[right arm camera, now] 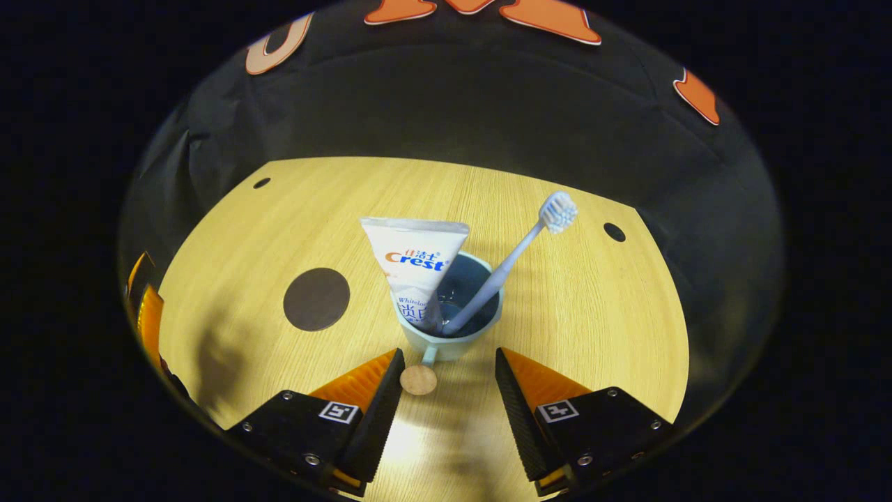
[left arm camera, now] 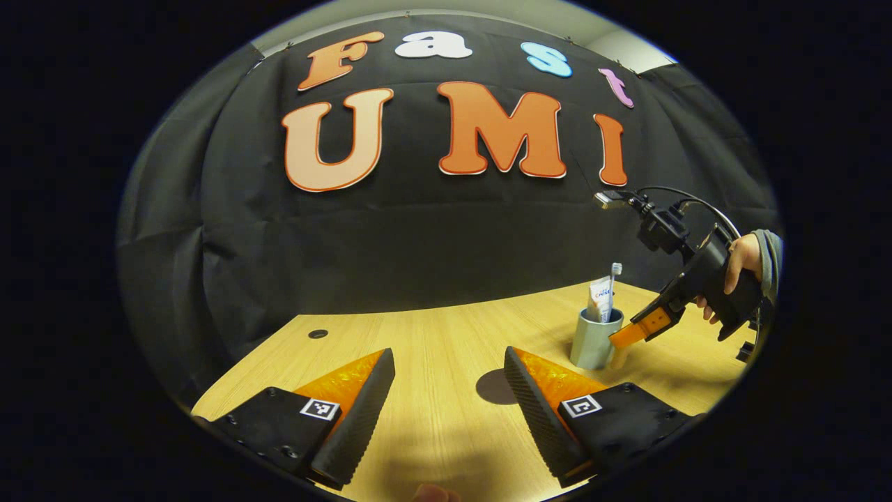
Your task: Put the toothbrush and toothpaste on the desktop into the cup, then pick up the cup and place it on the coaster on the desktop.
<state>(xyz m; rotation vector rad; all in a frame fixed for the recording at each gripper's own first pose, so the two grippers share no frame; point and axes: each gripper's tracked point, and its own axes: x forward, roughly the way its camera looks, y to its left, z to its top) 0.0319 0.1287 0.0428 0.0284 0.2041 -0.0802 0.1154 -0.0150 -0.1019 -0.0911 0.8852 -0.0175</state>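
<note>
I see one pale-blue round cup (right arm camera: 451,328) just ahead of my right gripper (right arm camera: 449,380), jaws apart, one white toothpaste tube (right arm camera: 417,268), one white toothbrush (right arm camera: 512,258) inside, one dark round coaster (right arm camera: 316,299) left, left gripper (left arm camera: 449,387) apart over woodgrain desktop (right arm camera: 578,307).

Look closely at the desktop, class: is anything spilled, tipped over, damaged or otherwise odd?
Nothing stands out. The cup stands upright on the desktop, with the toothpaste and toothbrush leaning inside it. The coaster lies flat beside it.
</note>
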